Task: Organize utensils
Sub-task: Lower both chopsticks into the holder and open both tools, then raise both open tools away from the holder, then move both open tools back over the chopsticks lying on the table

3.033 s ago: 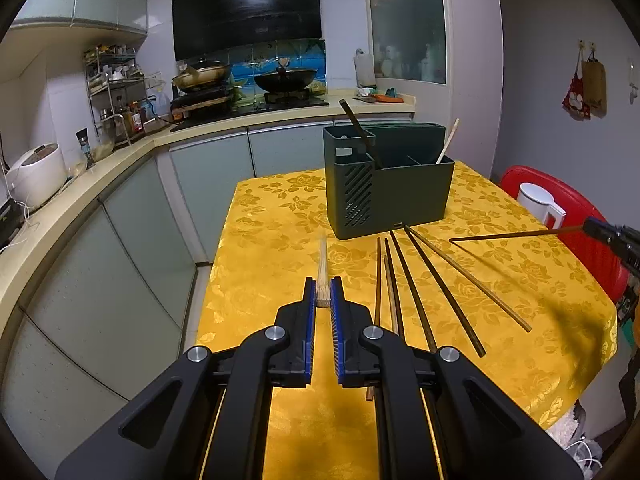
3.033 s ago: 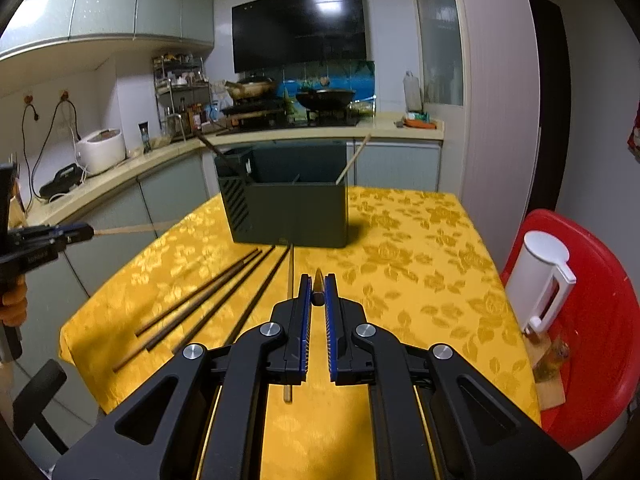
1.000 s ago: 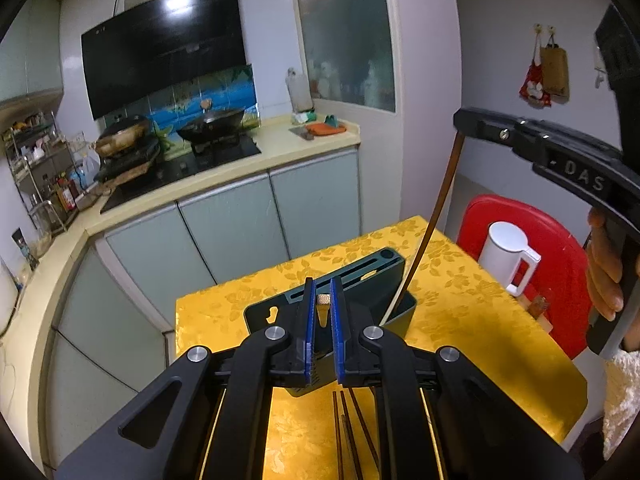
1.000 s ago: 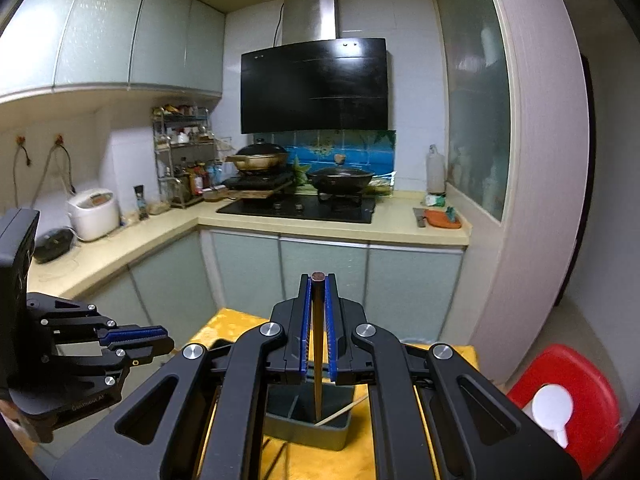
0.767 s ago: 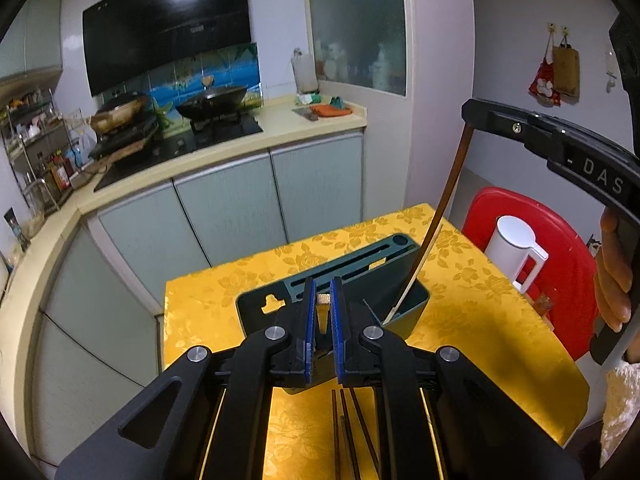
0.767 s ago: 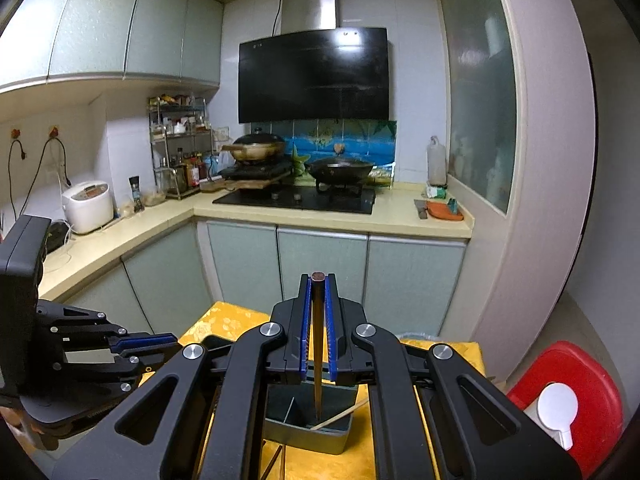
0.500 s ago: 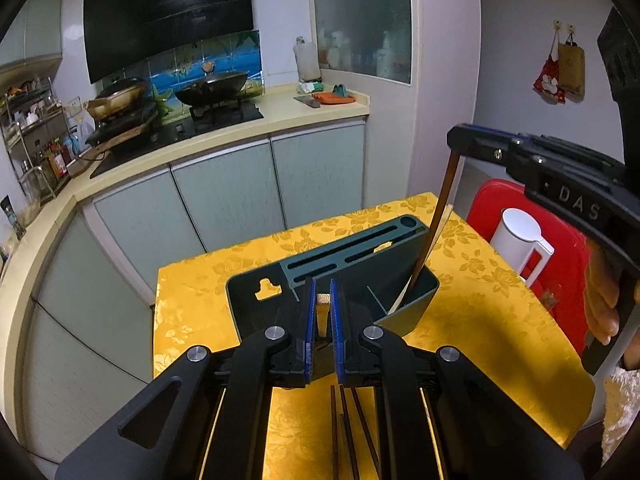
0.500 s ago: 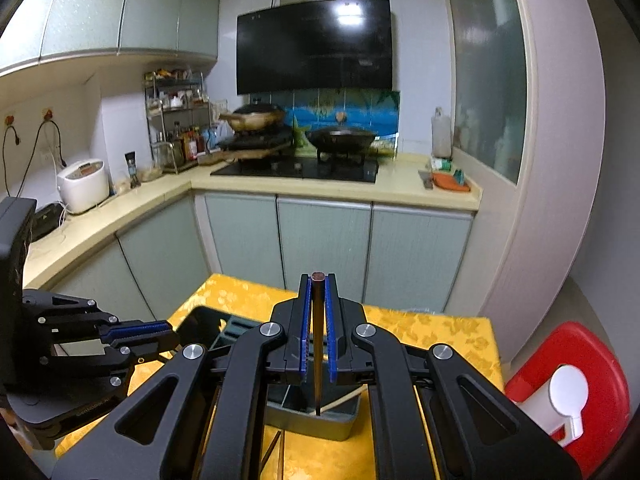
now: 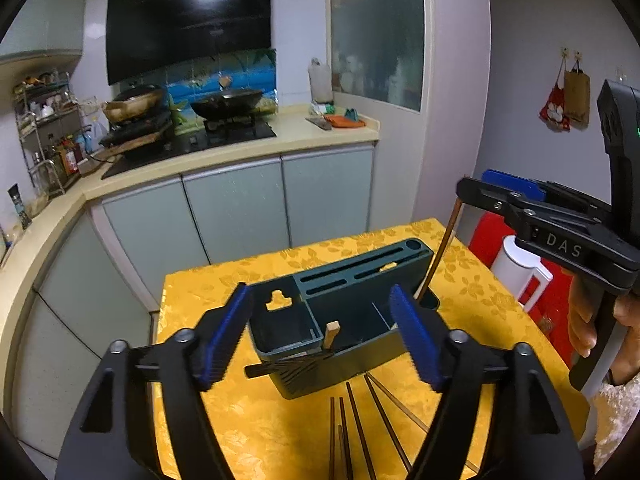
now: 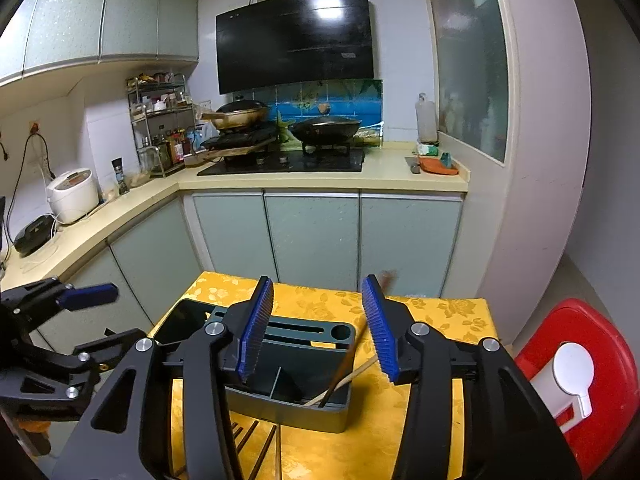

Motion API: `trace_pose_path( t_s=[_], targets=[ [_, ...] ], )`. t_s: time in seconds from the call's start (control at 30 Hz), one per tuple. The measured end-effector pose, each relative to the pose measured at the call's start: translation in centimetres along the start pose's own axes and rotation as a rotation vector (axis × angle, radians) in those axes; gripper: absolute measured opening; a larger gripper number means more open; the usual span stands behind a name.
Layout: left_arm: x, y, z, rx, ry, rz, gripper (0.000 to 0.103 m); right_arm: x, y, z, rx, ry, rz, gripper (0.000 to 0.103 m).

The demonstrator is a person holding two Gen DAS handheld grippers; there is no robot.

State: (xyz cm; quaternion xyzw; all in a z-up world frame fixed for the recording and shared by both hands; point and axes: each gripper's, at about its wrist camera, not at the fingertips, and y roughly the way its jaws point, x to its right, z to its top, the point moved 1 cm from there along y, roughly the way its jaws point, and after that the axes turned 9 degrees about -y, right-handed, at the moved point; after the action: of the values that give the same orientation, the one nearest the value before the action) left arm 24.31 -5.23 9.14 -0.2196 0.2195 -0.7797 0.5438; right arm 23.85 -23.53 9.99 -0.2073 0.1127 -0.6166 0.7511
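Left wrist view: both tools opening, empty; loose chopsticks (image 9: 352,432) cut off below holder (image 9: 344,320)

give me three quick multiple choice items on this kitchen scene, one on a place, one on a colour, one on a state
1. Where do the loose chopsticks lie?
A. on the cloth in front of the holder
B. on the stove
C. on the red chair

2. What colour is the tablecloth?
A. white
B. yellow
C. blue

3. How is the left tool?
A. clamped on a chopstick
B. gripping the holder's wall
C. jaws apart, gripping nothing

Key: 1 A, they fan out on the cloth before the utensil holder. 2 B, floral yellow. 3 C, its jaws are opening, and the pale chopstick stands free in the holder.
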Motion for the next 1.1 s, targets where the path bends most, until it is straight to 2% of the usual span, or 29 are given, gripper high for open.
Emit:
trace_pose_path(
  t_s=[0.17, 0.37, 0.57, 0.77, 1.1],
  targets=[
    [0.0, -1.6, -1.0, 0.054, 0.006, 0.031, 0.081, 0.1, -1.7, -0.3, 0.034, -0.028, -0.035, 0.049],
    [-0.3, -2.9, -3.0, 0.073, 0.007, 0.054, 0.082, 0.1, -3.5, -1.8, 0.054, -0.05, -0.07, 0.049],
    [-1.2, -4.0, -5.7, 0.075, -0.014, 0.069, 0.082, -0.8, -5.4, -4.8, 0.055, -0.088, -0.108, 0.049],
    [-2.4, -4.3, -8.9, 0.048, -0.052, 0.074, 0.082, -1.7, -7.0, -8.5, 0.036, -0.108, -0.128, 0.049],
    [-4.0, -4.9, -14.6, -0.006, -0.107, 0.081, 0.082, -3.5, -8.2, -14.6, -0.041, -0.09, -0.113, 0.05]
  ],
)
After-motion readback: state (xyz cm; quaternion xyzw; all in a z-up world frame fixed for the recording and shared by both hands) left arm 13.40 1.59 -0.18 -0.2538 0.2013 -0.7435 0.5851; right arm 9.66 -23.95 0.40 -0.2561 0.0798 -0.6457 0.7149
